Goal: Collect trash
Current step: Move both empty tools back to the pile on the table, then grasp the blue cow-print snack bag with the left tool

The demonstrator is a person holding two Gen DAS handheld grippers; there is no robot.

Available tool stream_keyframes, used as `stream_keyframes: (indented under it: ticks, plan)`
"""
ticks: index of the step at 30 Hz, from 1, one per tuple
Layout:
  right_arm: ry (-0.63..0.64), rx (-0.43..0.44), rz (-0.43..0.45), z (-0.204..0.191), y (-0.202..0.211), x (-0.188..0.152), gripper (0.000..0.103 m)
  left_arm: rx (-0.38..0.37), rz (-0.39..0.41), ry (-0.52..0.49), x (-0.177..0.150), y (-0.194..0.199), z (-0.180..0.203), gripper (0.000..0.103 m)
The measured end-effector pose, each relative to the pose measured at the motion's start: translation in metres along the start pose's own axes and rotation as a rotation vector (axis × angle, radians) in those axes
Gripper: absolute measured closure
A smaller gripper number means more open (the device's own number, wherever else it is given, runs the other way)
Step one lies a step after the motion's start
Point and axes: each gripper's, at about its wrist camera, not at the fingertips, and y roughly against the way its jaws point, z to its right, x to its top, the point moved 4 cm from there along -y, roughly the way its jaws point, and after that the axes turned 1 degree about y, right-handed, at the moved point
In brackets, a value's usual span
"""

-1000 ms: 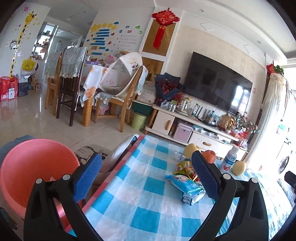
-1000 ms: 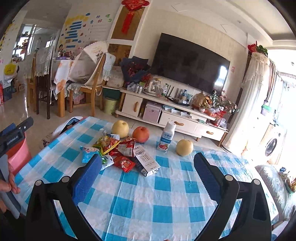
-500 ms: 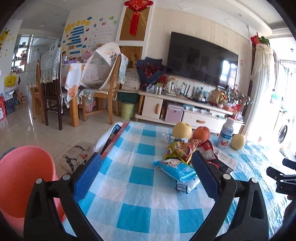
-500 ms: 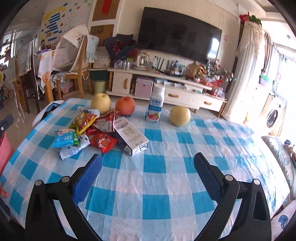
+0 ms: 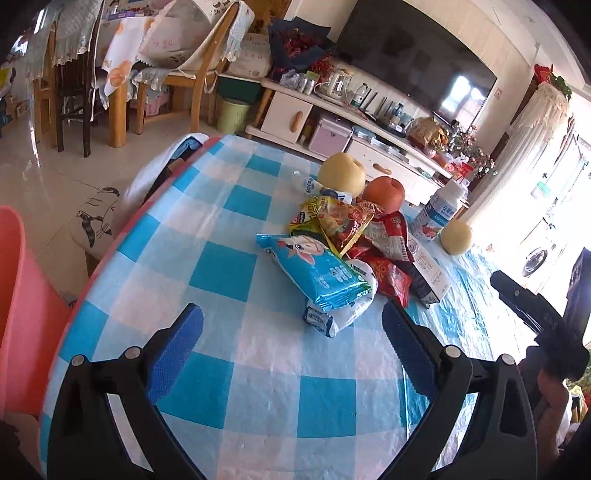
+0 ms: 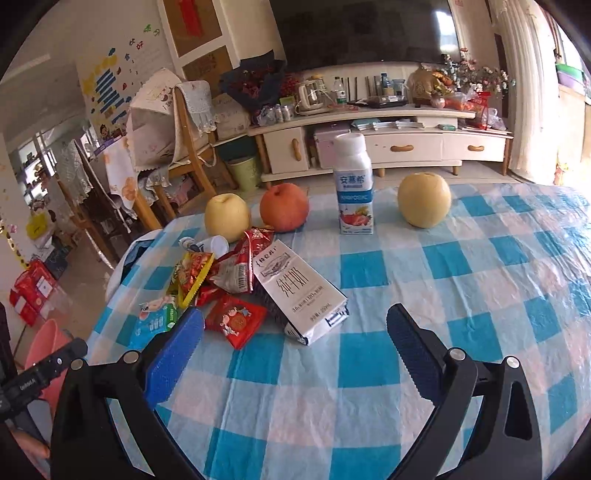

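Both grippers spread wide, empty, above the checked tablecloth (image 6: 369, 373).
Left gripper (image 5: 291, 332), right gripper (image 6: 295, 328); crumpled snack wrappers (image 6: 221, 280) heaped beside a white milk carton (image 6: 303, 295), near the table's left edge.

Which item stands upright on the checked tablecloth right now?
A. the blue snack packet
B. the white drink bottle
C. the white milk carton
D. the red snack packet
B: the white drink bottle stands on its base between the red apple and a yellow pear, while the white milk carton and the packets lie flat.

Sunlit living room (image 6: 535, 110), wall-mounted television (image 6: 362, 29)
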Motion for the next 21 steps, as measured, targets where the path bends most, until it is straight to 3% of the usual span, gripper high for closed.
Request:
stream_keyframes:
  ticks: [2, 5, 7, 12, 13, 21]
  plan:
    - [-0.031, 0.047, -0.025, 0.001, -0.01, 0.002, 0.005, -0.021, 0.01, 0.015, 0.006, -0.002, 0.002, 0.005]
    - [-0.043, 0.138, -0.083, -0.008, -0.023, -0.001, 0.005, -0.043, -0.004, 0.12, 0.017, -0.018, 0.0, 0.005]
    - [-0.024, 0.164, -0.124, -0.017, -0.032, -0.005, 0.005, -0.099, -0.006, 0.165, 0.024, -0.029, 0.004, 0.005]
    - [-0.028, 0.267, -0.193, -0.035, -0.044, -0.016, 0.012, -0.104, -0.054, 0.177, 0.027, -0.059, 0.014, 0.005]
    - [-0.014, 0.273, -0.205, -0.039, -0.046, -0.018, 0.02, -0.099, -0.063, 0.18, 0.028, -0.064, 0.015, 0.005]
    - [0.08, 0.237, -0.265, -0.047, -0.061, -0.031, 0.029, -0.015, -0.133, 0.129, 0.033, -0.106, 0.027, 0.005]
